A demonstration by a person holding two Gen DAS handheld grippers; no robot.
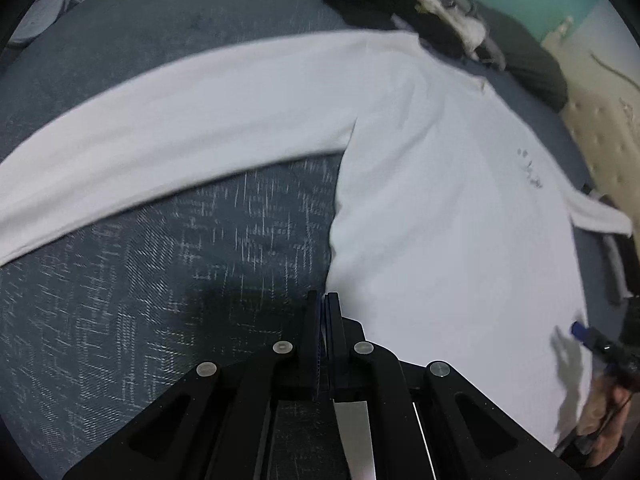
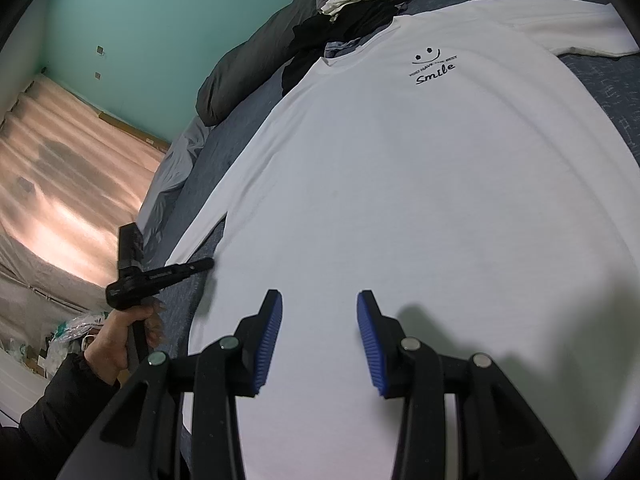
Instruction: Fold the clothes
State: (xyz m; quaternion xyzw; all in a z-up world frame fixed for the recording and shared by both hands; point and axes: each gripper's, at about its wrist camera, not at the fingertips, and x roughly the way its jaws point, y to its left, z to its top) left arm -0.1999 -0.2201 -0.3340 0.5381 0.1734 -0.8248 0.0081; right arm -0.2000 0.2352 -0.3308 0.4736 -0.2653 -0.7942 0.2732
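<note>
Lying flat on the blue bed, the white shirt sits beneath the released right tool; the left tool is clenched, empty.

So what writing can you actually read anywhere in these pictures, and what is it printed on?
"Smile": black script on the chest of the white long-sleeved shirt, under a small smiley face.
"YOU HAVE ... BEST": tiny capitals arched above it; the middle word is too small to read.
In the left wrist view the same print is only a blurred dark smudge.
No readable text on the grippers, bedding or wall.
</note>
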